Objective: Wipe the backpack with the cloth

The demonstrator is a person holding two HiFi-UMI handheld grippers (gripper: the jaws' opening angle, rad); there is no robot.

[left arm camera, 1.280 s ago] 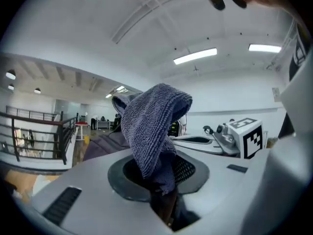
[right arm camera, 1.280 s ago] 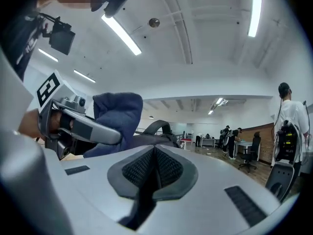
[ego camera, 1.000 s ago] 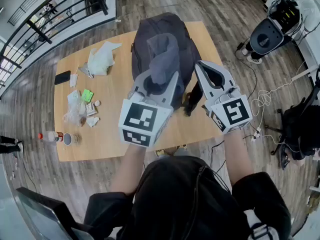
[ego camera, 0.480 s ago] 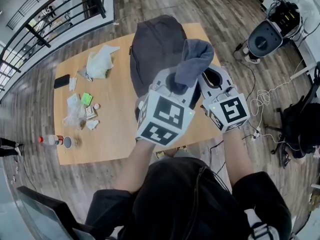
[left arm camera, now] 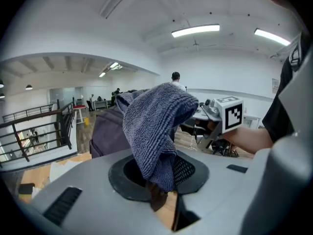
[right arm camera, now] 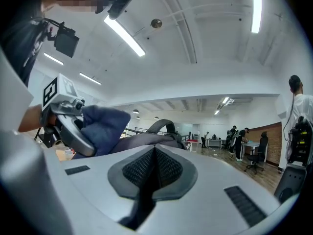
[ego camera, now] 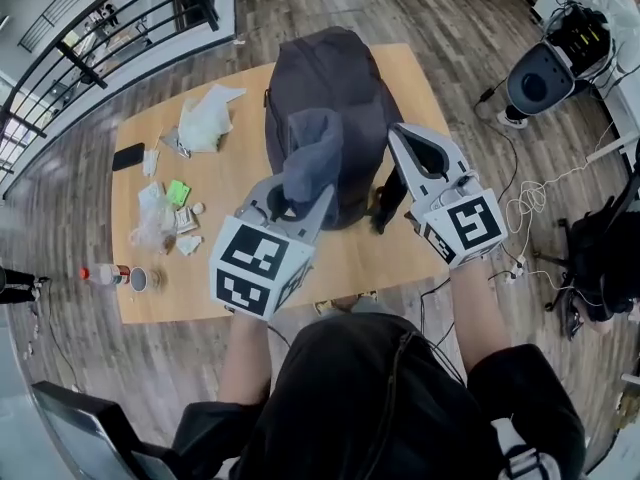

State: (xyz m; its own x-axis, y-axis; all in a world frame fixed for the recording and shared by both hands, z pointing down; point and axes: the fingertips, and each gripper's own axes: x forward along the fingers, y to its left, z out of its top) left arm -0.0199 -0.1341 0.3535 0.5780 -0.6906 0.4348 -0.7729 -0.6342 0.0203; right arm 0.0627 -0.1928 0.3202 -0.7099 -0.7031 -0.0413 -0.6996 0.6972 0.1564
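Observation:
A dark grey backpack [ego camera: 325, 78] lies on the wooden table [ego camera: 230, 278], toward its far side. My left gripper [ego camera: 295, 200] hovers over the backpack's near end, shut on a blue-grey cloth [ego camera: 315, 153] that stands up out of its jaws. The left gripper view shows the cloth [left arm camera: 154, 126] folded over the pads, with the backpack [left arm camera: 105, 133] behind. My right gripper [ego camera: 400, 140] is beside the backpack's right edge; its pads meet with nothing between them [right arm camera: 154, 168]. From there I see the backpack [right arm camera: 146, 140] ahead and the cloth [right arm camera: 100, 126] to the left.
On the table's left part lie a white plastic bag [ego camera: 205, 118], a black phone [ego camera: 127, 155], a green packet [ego camera: 177, 191], crumpled wrappers [ego camera: 155, 223], a bottle [ego camera: 100, 273] and a small cup [ego camera: 137, 280]. A round machine [ego camera: 545, 68] and cables [ego camera: 525, 203] sit on the floor at right.
The left gripper swung right and up with the cloth half a second ago, then came back left and lower over the backpack's near end. The right gripper kept still.

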